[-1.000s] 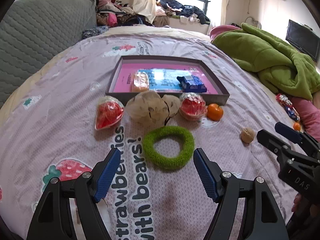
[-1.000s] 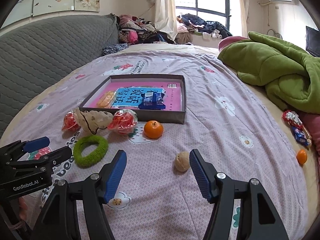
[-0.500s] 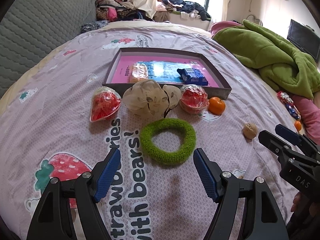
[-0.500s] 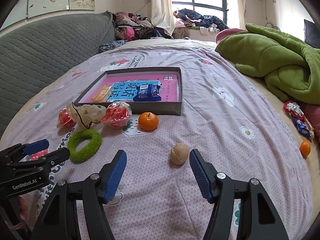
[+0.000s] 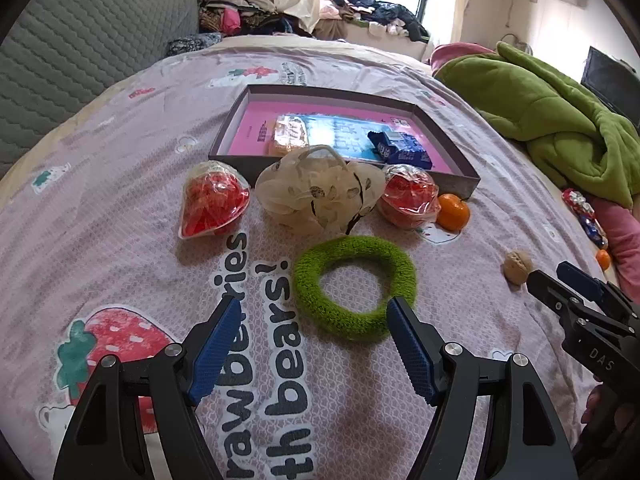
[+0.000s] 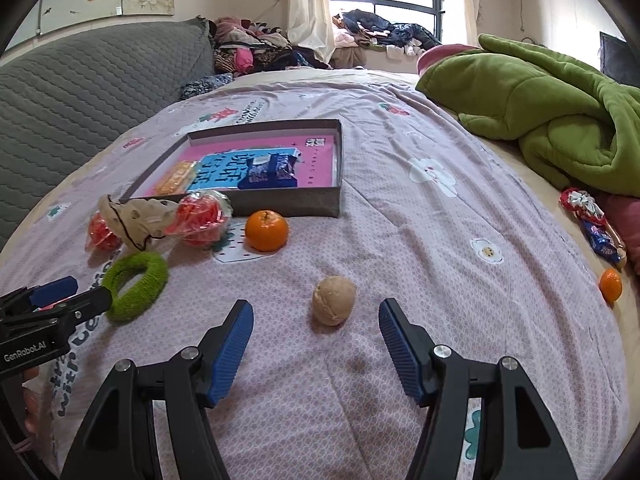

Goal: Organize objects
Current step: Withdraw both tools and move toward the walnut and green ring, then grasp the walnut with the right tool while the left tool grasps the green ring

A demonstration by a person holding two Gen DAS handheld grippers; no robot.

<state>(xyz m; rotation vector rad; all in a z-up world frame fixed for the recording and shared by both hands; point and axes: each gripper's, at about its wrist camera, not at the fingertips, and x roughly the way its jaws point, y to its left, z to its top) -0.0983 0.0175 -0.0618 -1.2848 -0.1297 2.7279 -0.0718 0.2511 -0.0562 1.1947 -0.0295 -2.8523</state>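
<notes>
The bed (image 5: 120,184) has a pink cover with strawberries and big words; the left tongs (image 5: 314,320) hide part of the words. Far ahead and to the right of both tongs lies a big green blanket (image 6: 560,120). Ahead of the left tongs sits a flat grey box (image 5: 448,178) with a pink floor. In it are an orange packet (image 5: 290,136) and a blue packet (image 5: 400,148); the print on them is too small to read. Just in front of the box a cream mesh bag (image 5: 320,196) hides part of its wall. A red wrapped ball (image 5: 214,204) sits on one side of the bag and another red wrapped ball (image 5: 408,196) on the other. The green fuzzy ring (image 5: 354,284) lies right before the left tongs, which are wide apart and hold nothing. An orange (image 6: 267,230) sits ahead of the right tongs (image 6: 316,318). These are wide too, with the brown nut (image 6: 334,300) just ahead, between the tips, not touched. Far right, a small orange (image 6: 611,285) and some wrapped sweets (image 6: 592,220) are partly cut off.
</notes>
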